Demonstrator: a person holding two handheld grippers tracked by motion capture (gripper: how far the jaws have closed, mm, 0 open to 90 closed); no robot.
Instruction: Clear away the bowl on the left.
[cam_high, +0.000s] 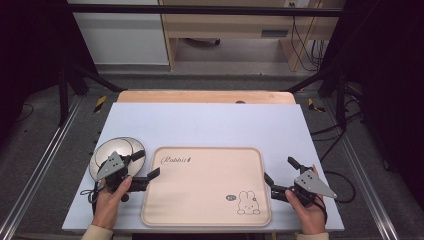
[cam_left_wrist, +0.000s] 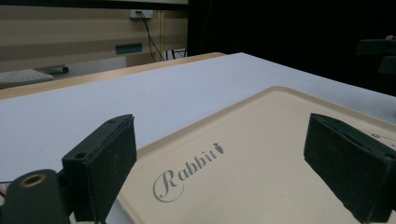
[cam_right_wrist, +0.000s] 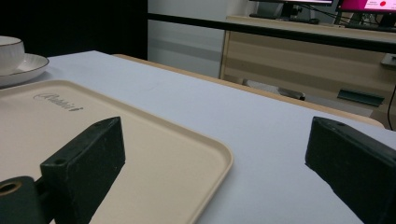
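A beige tray (cam_high: 200, 187) printed with "Rabbit" and a rabbit drawing lies flat on the pale table sheet. My left gripper (cam_high: 148, 163) is open at the tray's left edge; in the left gripper view its black jaws straddle the rim of the tray (cam_left_wrist: 261, 140), with the gripper (cam_left_wrist: 224, 163) holding nothing. My right gripper (cam_high: 280, 170) is open just off the tray's right edge. In the right gripper view the tray's corner (cam_right_wrist: 205, 154) lies between the spread jaws of that gripper (cam_right_wrist: 215, 168), untouched.
A white saucer with a cup (cam_high: 117, 149) sits left of the tray, partly hidden by my left gripper; the saucer and cup (cam_right_wrist: 14, 60) also appear far left in the right gripper view. The pale sheet (cam_high: 210, 125) covers a wooden table. Dark frame posts stand at both sides.
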